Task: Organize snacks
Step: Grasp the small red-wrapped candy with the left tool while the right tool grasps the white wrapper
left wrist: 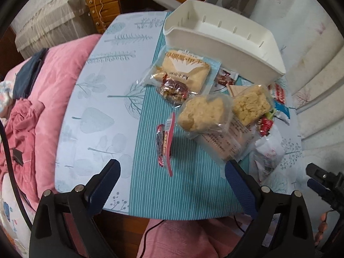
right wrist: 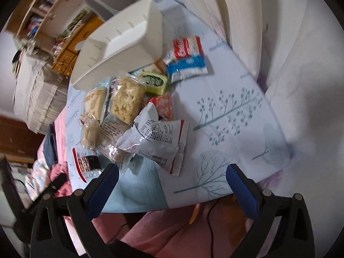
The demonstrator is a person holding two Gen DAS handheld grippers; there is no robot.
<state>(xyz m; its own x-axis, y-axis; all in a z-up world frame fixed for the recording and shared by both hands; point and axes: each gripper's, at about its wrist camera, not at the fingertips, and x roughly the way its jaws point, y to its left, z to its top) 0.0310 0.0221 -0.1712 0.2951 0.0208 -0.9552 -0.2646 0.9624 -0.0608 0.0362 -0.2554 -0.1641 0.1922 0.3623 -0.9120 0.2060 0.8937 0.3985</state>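
A pile of wrapped snacks lies on a small table with a blue leaf-print cloth (left wrist: 96,90). A long white plastic bin (left wrist: 223,43) stands empty behind the pile. My left gripper (left wrist: 172,167) hangs open above the table's near edge, with nothing between its fingers. Just beyond it lies a red-edged date pack (left wrist: 164,146), then two clear-wrapped puffed cakes (left wrist: 204,114) and a flat wafer pack (left wrist: 185,71). In the right wrist view my right gripper (right wrist: 172,172) is open and empty over a white printed sachet (right wrist: 159,139). A red-white-blue packet (right wrist: 187,58) lies beside the white bin (right wrist: 120,49).
A pink quilt (left wrist: 49,99) lies left of the table. A wooden drawer unit (left wrist: 107,2) stands behind it. White cushions (left wrist: 318,53) rise on the right. The other gripper's tip (left wrist: 320,182) shows at the lower right of the left wrist view.
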